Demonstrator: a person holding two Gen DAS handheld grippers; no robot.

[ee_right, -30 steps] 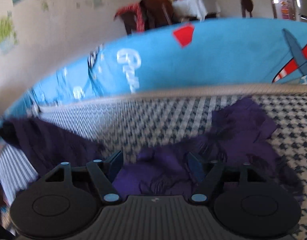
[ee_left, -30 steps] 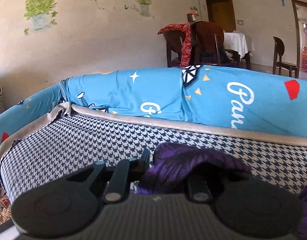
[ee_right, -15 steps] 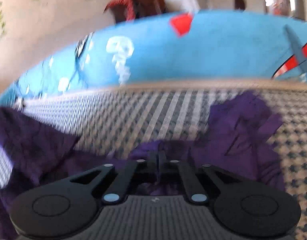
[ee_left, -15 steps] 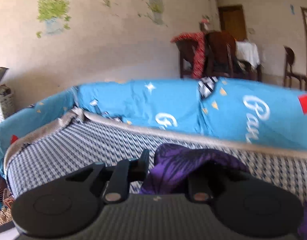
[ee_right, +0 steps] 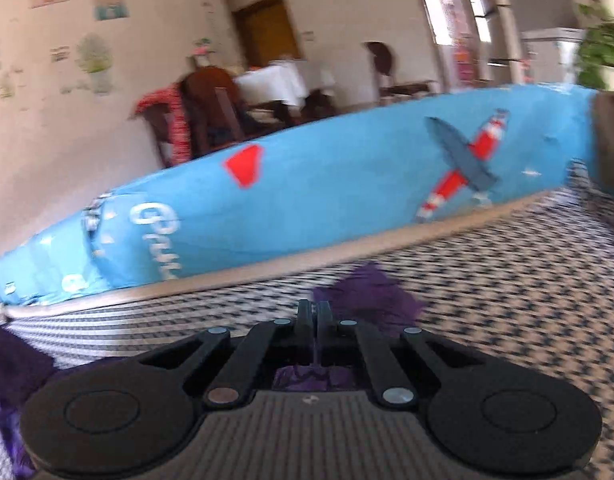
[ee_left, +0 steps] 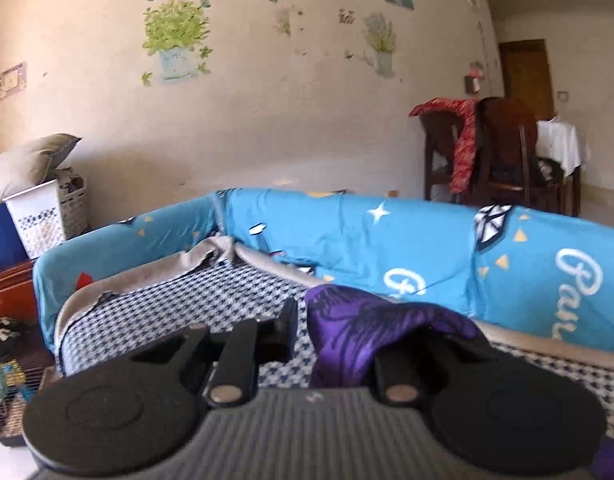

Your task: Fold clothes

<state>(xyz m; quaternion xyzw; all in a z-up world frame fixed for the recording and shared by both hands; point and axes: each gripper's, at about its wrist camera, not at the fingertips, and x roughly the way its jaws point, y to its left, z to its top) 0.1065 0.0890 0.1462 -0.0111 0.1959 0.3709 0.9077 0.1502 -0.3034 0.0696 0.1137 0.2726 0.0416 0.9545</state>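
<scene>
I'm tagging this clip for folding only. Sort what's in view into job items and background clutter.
Job:
purple garment
left gripper, shut on it
right gripper, shut on it
checked sofa seat

Lying about:
blue sofa cover
red cloth over a chair
white bin
grey pillow

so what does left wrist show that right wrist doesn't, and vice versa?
Left wrist only: white bin with a pillow on top, the sofa's left corner, left gripper shut on a purple garment.
Right wrist only: fridge, green plant, right gripper shut on the garment.
Both: blue sofa cover, houndstooth seat, dining chairs.
</scene>
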